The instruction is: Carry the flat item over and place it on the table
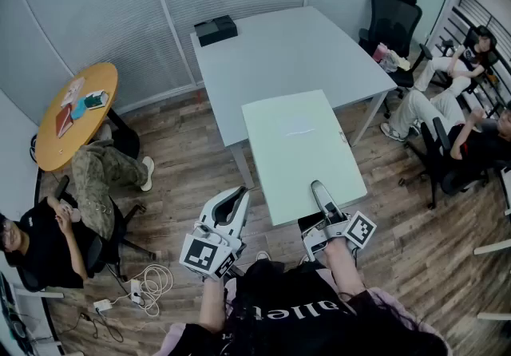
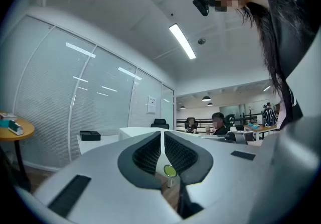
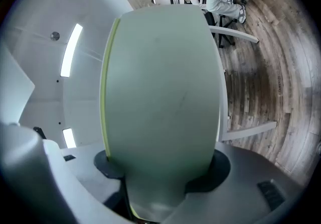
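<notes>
Now the flat green board point(image 1: 299, 151) is held by its near edge in the right hand-held gripper point(image 1: 322, 201), clamped between the jaws. It is seen above the wood floor point(image 1: 184, 163), with its far end over the near edge of the white desk point(image 1: 287, 47). The left hand-held gripper point(image 1: 234, 201) is closed tight, and nothing is held in it.

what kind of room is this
Probably an office meeting room: a large white table, black office chairs around it, and partition walls with blinds, with more desks visible beyond in the left gripper view.
</notes>
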A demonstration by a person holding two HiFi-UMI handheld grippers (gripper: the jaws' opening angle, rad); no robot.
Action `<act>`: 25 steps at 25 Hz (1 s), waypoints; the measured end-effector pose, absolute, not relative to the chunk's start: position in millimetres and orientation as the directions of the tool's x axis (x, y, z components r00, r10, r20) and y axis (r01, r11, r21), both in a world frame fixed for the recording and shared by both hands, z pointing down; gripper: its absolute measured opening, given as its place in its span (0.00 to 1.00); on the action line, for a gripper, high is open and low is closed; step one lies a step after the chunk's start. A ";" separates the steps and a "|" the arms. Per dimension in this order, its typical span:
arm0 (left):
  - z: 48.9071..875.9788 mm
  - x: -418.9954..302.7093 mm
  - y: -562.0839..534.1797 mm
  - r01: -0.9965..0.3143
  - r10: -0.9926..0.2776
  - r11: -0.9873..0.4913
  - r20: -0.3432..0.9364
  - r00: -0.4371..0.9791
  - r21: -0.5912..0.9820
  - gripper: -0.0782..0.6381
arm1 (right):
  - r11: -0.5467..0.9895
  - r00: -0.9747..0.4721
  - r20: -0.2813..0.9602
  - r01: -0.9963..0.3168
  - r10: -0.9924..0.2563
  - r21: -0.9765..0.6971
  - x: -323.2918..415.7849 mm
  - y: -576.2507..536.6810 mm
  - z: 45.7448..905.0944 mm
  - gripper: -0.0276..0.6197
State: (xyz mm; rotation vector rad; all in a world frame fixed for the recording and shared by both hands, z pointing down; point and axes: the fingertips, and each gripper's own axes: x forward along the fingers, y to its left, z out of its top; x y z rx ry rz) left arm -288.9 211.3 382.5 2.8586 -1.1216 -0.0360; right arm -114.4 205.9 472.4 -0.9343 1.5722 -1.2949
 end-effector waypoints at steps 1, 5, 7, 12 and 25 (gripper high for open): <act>382.2 -288.3 208.6 -0.677 -0.678 -0.733 0.002 0.735 0.070 0.16 | 0.179 -0.339 -0.161 -0.023 -0.927 -0.984 -114.1 203.4 472.5 0.49; 381.5 -288.0 200.2 -0.667 -0.669 -0.742 -0.004 0.743 0.062 0.16 | 0.181 -0.331 -0.163 -0.023 -0.929 -0.983 -115.4 196.4 473.2 0.49; 382.0 -290.2 198.0 -0.660 -0.662 -0.748 -0.002 0.750 0.064 0.16 | 0.176 -0.321 -0.161 -0.019 -0.933 -0.984 -117.9 194.8 474.4 0.49; 385.4 -296.1 196.9 -0.641 -0.642 -0.765 0.001 0.766 0.062 0.16 | 0.164 -0.286 -0.157 0.001 -0.945 -0.987 -122.3 193.3 480.7 0.49; 404.7 -287.1 174.6 -0.580 -0.581 -0.809 0.026 0.814 0.092 0.16 | 0.133 -0.228 -0.132 0.009 -0.965 -0.991 -115.9 186.1 491.1 0.49</act>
